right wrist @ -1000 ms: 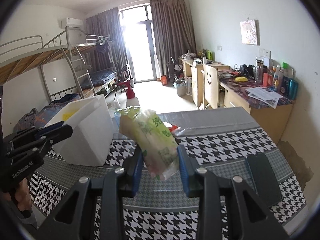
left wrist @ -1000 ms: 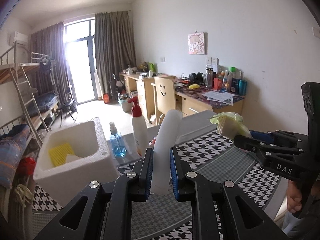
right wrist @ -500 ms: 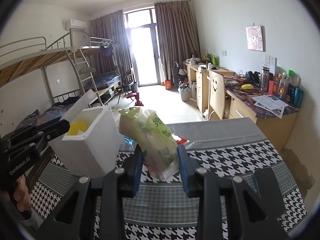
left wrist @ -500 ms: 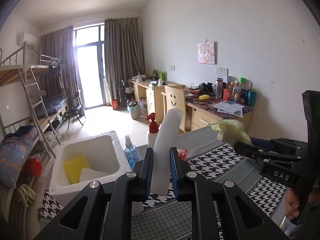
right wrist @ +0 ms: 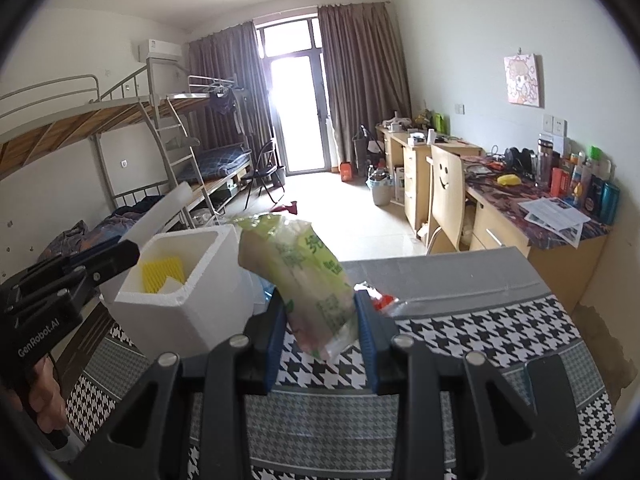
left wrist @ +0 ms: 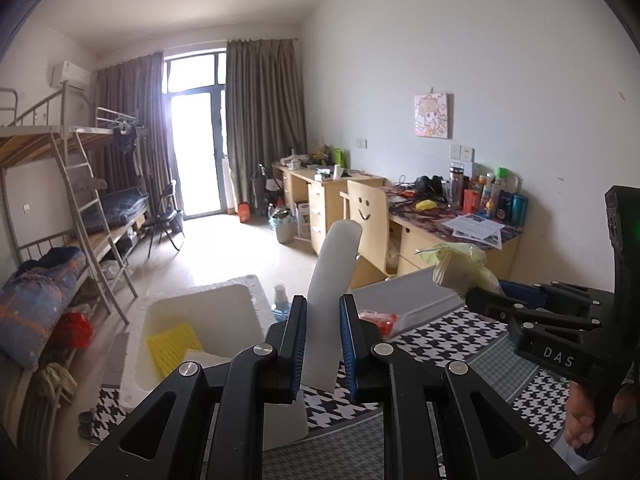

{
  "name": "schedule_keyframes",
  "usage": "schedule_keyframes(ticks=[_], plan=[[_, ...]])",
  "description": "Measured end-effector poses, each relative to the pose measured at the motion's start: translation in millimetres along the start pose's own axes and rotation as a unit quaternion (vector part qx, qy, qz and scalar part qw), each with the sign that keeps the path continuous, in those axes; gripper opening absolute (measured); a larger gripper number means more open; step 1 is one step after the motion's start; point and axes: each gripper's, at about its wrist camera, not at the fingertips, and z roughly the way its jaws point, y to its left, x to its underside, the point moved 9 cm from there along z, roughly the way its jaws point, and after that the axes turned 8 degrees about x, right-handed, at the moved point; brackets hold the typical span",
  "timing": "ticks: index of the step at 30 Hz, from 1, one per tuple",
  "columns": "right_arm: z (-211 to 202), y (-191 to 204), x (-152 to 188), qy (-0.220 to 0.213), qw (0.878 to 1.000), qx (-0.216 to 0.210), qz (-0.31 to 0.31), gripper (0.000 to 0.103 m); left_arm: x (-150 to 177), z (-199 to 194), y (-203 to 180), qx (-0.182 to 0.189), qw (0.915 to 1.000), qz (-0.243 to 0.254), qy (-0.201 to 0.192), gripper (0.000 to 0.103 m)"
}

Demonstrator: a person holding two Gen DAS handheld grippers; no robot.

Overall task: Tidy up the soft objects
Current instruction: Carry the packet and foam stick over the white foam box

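My left gripper [left wrist: 323, 336] is shut on a white foam strip [left wrist: 334, 288] that stands up between its blue pads, above the table. A white foam box [left wrist: 200, 308] sits just left of it, holding a yellow ridged sponge [left wrist: 173, 347] and a white piece. My right gripper [right wrist: 322, 330] is shut on a green-printed plastic pack [right wrist: 304, 276], tilted up to the left. In the right wrist view the foam box [right wrist: 192, 300] stands left of that pack, with the left gripper [right wrist: 76, 268] and its foam strip [right wrist: 164, 212] over the box's left rim. The right gripper [left wrist: 532, 312] shows in the left wrist view too.
The table carries a black-and-white houndstooth cloth [right wrist: 460, 340]. A blue bottle [left wrist: 281, 300] and a red packet [left wrist: 378, 318] stand behind the grippers. A dark flat object [right wrist: 556, 392] lies at the table's right. Bunk beds [left wrist: 60, 208], desks [left wrist: 448, 232] and a chair [left wrist: 366, 228] fill the room beyond.
Both grippers have risen with their loads and the views tilted, so the foam box now sits lower and closer. The spray bottle dropped out of the left wrist view behind the foam strip.
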Motion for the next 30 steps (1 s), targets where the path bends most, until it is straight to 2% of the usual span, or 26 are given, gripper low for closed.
schedule_keyframes(ticks=[13, 30], plan=[[16.0, 28.9, -14.4, 0.003, 0.999, -0.025, -0.024, 0.038, -11.3, 0.6, 31.5, -0.039, 0.999, -0.019, -0.011, 0.018], [37.5, 75.9, -26.6, 0.01, 0.996, -0.053, -0.066, 0.038, -8.7, -4.2, 75.8, -0.09, 0.9947, -0.047, -0.014, 0.018]])
